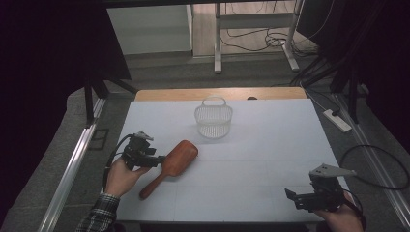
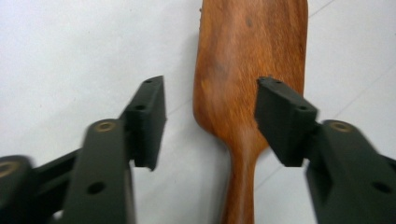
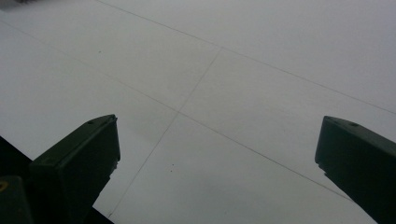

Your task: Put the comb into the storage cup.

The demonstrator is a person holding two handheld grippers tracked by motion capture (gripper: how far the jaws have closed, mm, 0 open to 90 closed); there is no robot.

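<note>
A: Left tool (image 1: 157,160) released, jaws apart over the neck of the wooden brush (image 1: 170,167); no pad pressing on the wood. Brush flat on the white tabletop (image 1: 261,154), near-left, head pointing far-right toward the white basket (image 1: 213,122), handle trailing near-left.

B: Seen along the left tool (image 2: 210,121): right pad hanging above the brush (image 2: 247,65) where head narrows to handle, left pad over bare tabletop (image 2: 70,56) just beside the edge; not centred, then.

A: So a likely risk: closing from here probably catches one edge only; could pivot the brush or skid it sideways across the smooth sheet.

B: Also a grip at the neck, with the broad head out front; heavy end may droop or swing once lifted; possible slip on polished wood.

A: Basket well apart, far centre, light-looking; a swinging head could knock it over or push it toward the far edge.

B: Right tool (image 1: 312,198) near-right, jaws wide apart, nothing between them; well apart from the brush, so no help steadying.

A: Cable by the left hand (image 1: 121,176) perhaps a snag; hard to tell.
</note>
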